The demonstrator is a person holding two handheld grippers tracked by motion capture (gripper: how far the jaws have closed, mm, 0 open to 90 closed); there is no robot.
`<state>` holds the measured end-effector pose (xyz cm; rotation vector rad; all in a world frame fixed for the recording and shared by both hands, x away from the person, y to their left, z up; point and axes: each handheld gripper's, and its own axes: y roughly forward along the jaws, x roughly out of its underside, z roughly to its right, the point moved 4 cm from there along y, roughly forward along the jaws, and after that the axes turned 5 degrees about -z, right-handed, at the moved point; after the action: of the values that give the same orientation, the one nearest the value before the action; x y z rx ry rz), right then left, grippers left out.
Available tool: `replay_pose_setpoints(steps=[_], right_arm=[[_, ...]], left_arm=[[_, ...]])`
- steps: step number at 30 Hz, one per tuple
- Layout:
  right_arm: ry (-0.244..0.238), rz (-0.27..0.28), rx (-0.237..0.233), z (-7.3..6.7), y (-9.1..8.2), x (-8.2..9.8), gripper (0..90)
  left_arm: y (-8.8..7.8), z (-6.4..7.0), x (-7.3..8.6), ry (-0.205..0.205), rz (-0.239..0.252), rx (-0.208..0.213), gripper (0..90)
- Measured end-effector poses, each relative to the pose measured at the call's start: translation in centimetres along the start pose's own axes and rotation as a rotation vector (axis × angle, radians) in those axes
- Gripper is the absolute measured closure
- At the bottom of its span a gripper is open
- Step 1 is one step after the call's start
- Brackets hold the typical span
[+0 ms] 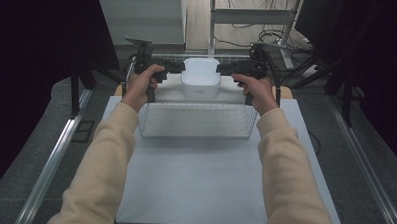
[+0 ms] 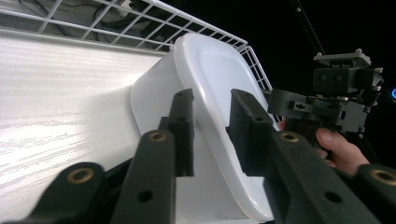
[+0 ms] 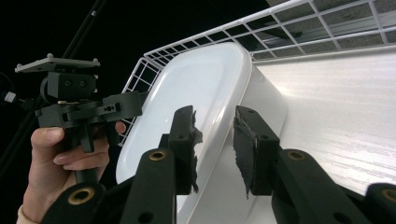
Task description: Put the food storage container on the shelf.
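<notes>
Sleeves of pale cream run up from the bottom edge of the high view, and our two hands sit at the far end of them, each wrapped round a gripper handle. Beyond our forearms lies the white table [image 1: 199,182], and on it, past the middle, stands a white wire basket [image 1: 196,123].

Above the basket's far side we hold a white lidded container [image 1: 200,78] between the two claws. Our left gripper [image 1: 175,67] comes at it from the left end, our right gripper [image 1: 227,69] from the right end, both pointing inward and roughly level.

In the left gripper view, the left gripper's [image 2: 211,126] jaws straddle the lid's rim: one pad lies against the container's body, the other stands just off the lid's top face, with a sliver of white showing between. In the right gripper view, the right gripper [image 3: 214,140] straddles the opposite rim likewise, and its worn, ragged pads show a narrow gap on either side of the lid edge. Both claws are narrowly parted around the rim rather than pinching it; whether any pad bears weight we cannot tell.

Behind the container the basket's mesh wall rises, and further back a dark curtain and cables.
</notes>
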<state>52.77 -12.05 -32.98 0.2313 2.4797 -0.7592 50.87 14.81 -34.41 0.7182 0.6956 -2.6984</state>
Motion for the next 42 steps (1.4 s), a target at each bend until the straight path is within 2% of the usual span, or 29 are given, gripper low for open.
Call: replay_pose_setpoints(steps=[1,3,6,8,10,14,16,18,22,25,28,31,36,38,39,42], right_arm=[[-0.010,0.004,0.008,-0.1,0.0,0.0,65.9],[-0.046,0.035,0.041,-0.6,-0.3,0.1,53.6],[-0.167,0.090,0.109,-2.0,-1.2,0.4,41.7],[-0.235,0.109,0.121,-2.9,-2.1,1.0,37.7],[-0.295,0.117,0.120,-3.6,-3.0,1.9,35.2],[-0.432,0.117,0.147,-4.5,-5.1,4.8,29.8],[-0.497,0.117,0.170,-4.6,-6.2,6.5,28.2],[-0.539,0.125,0.192,-4.6,-7.3,8.5,27.3],[-0.561,0.122,0.188,-4.1,-9.0,12.4,26.9],[-0.580,0.124,0.204,-3.4,-9.5,15.1,26.2],[-0.609,0.117,0.243,-2.1,-9.9,18.1,25.6],[-0.594,0.112,0.246,-0.6,-9.9,20.8,25.5],[-0.558,0.054,0.276,2.2,-8.5,24.2,25.7],[-0.540,0.037,0.284,3.2,-7.9,25.2,25.7],[-0.534,0.008,0.296,3.9,-7.5,25.6,25.6],[-0.526,-0.004,0.320,4.9,-7.0,26.1,25.7]], left_arm=[[0.0,0.1,0.0,0.016,0.008,-0.017,66.0],[-0.3,0.7,0.1,0.048,0.039,-0.041,55.6],[-1.3,1.9,0.7,0.122,0.064,-0.087,42.9],[-2.1,3.0,1.5,0.184,0.061,-0.119,38.7],[-2.9,4.1,2.7,0.269,0.052,-0.175,35.8],[-4.7,5.6,5.9,0.352,0.056,-0.203,31.7],[-5.4,6.0,7.8,0.392,0.051,-0.225,30.2],[-6.0,6.1,9.7,0.427,0.046,-0.251,28.8],[-6.8,5.9,13.8,0.471,0.058,-0.259,27.1],[-7.3,5.0,17.3,0.492,0.053,-0.262,25.6],[-7.8,3.4,20.7,0.480,0.044,-0.251,25.4],[-8.0,1.3,23.3,0.451,0.025,-0.286,24.9],[-7.7,-2.1,26.1,0.439,-0.030,-0.376,25.2],[-7.7,-3.1,27.0,0.425,-0.027,-0.390,25.2],[-7.6,-3.6,27.3,0.419,-0.037,-0.397,25.6],[-7.6,-4.2,27.7,0.413,-0.041,-0.408,25.5]])
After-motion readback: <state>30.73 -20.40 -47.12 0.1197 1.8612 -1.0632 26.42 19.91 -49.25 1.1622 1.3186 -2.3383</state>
